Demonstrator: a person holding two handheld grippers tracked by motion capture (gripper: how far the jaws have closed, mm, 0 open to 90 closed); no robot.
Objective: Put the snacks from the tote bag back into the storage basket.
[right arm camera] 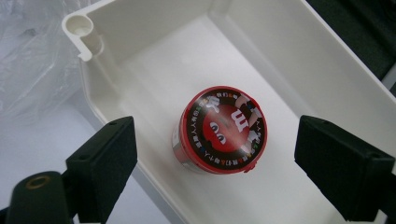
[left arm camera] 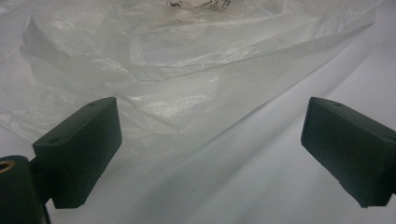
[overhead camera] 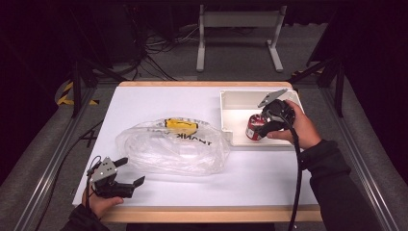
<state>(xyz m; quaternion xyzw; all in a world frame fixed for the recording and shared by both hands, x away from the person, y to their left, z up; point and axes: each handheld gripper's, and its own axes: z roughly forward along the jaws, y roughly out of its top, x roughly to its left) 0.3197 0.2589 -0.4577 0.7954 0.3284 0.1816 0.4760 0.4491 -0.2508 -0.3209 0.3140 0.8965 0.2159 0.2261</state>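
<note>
A small round tub with a red lid (right arm camera: 219,130) stands in the white tray (right arm camera: 140,28) at the right of the table; in the high view the tub (overhead camera: 253,129) sits at the tray's (overhead camera: 231,98) near side. My right gripper (overhead camera: 262,126) hangs over it, open, its jaws wide on either side of the tub (right arm camera: 215,172) without touching it. A crumpled clear plastic bag (overhead camera: 171,147) lies mid-table with a yellow item (overhead camera: 180,125) inside. My left gripper (overhead camera: 131,172) is open near the front left edge, jaws pointing at the bag (left arm camera: 154,70), nothing between them.
The white tabletop (overhead camera: 269,178) has a wooden rim. Metal frame rails run along both sides, and cables and a stand sit on the floor behind the table.
</note>
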